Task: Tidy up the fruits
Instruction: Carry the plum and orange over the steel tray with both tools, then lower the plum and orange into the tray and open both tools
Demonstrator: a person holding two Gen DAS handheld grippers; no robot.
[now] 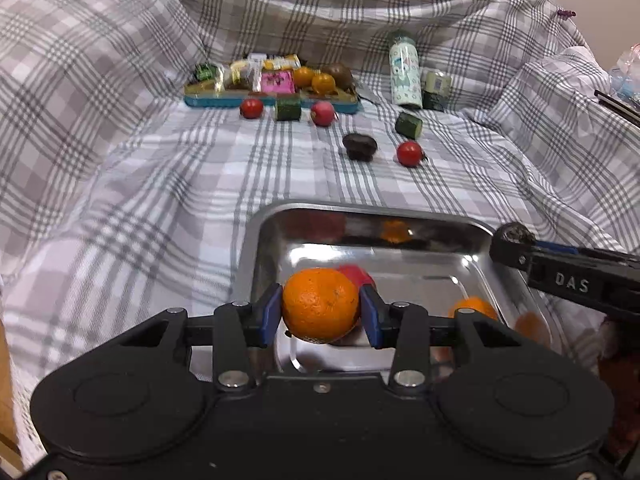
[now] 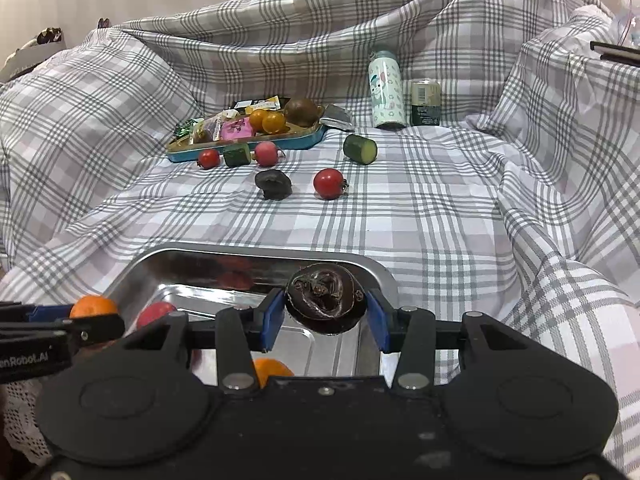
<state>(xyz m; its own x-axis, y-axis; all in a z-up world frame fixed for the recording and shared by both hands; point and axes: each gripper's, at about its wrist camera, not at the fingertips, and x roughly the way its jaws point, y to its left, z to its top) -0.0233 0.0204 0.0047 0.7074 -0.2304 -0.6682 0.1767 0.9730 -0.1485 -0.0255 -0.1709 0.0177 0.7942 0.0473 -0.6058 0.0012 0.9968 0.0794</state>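
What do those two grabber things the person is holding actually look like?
Each hand-held gripper, left and right, is a wide matte black plastic body with two round raised discs, silver screws, and two black fingers tipped with blue pads. Seen side-on, one shows white lettering "DAS", the other "Robot.AI". No cables or sleeves show.

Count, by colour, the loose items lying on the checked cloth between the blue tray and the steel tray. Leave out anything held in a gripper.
Red items: 3
Green pieces: 2
Dark item: 1
Total: 6
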